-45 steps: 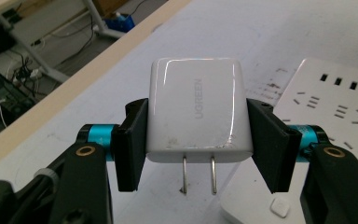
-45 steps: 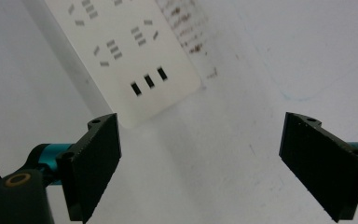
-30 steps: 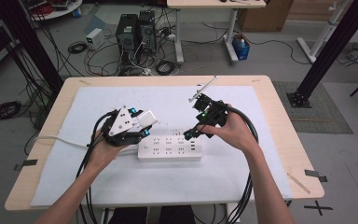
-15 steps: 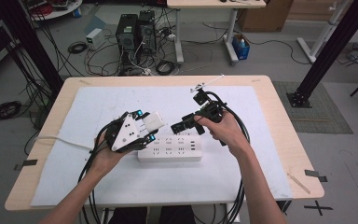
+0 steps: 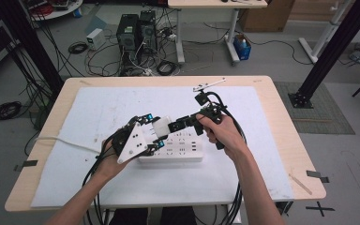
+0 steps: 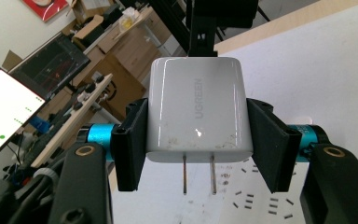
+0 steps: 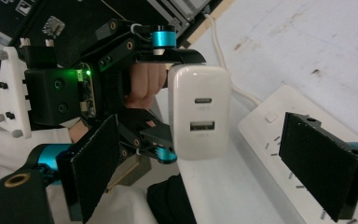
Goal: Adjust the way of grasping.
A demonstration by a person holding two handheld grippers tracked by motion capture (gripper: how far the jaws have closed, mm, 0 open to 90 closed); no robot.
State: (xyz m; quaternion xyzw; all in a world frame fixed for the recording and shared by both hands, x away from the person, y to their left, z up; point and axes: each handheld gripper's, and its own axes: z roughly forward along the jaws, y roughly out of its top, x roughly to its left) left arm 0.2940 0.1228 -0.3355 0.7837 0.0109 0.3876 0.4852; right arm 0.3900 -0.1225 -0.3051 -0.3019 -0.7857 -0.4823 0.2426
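White wall charger sits in the centre of the left gripper view, clamped on both flat sides by the black pads of the left gripper, its two metal prongs pointing toward the bottom of the frame and the grey brand lettering running up its face. In the high view the charger is just left of the middle of the frame, lifted above the white power strip that lies on the white mat covering the wooden table. The right gripper reaches in from the right, and in the right gripper view its jaws stand wide apart on either side of the charger, whose port face looks at the camera, without touching it.
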